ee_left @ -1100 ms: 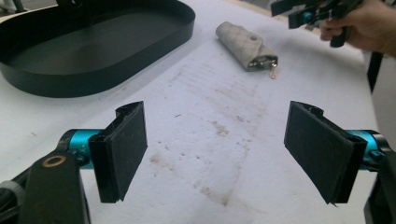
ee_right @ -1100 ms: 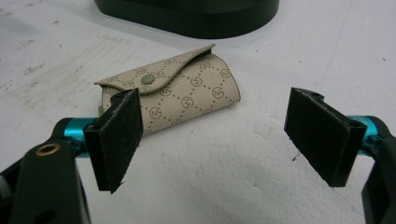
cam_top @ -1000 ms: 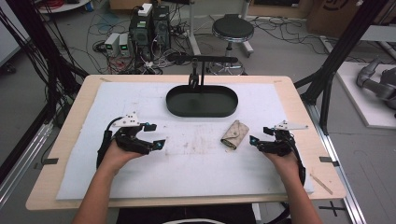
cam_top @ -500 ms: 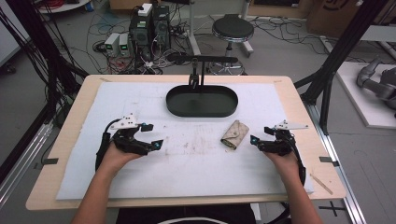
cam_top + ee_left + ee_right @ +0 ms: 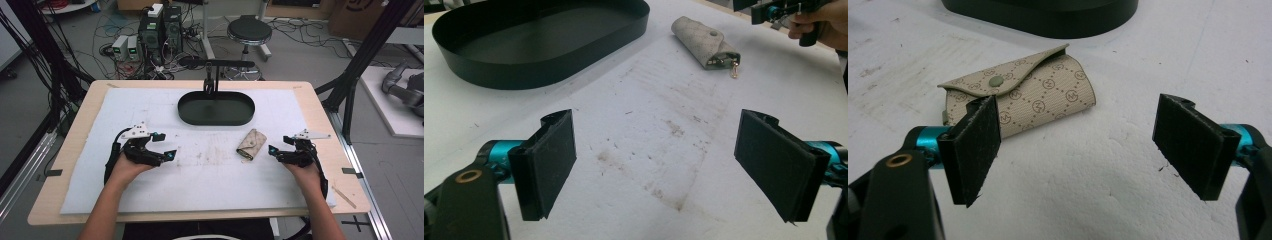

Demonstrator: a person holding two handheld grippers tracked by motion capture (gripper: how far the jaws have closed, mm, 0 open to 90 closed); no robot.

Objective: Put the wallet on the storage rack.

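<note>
risk was that the wide-open right gripper point(image 5: 1075, 150), aimed beside the key pouch point(image 5: 1023, 95), might shove it away.

A: Room between the grippers?
B: Bare mat point(image 5: 210, 165) from left gripper point(image 5: 165, 146) across to the key pouch point(image 5: 251, 144); nothing between.
A: Obstacles?
B: Pouch just ahead of right gripper point(image 5: 276, 145). Black tray point(image 5: 216, 108) beyond, a post point(image 5: 208, 82) at its back rim.
</note>
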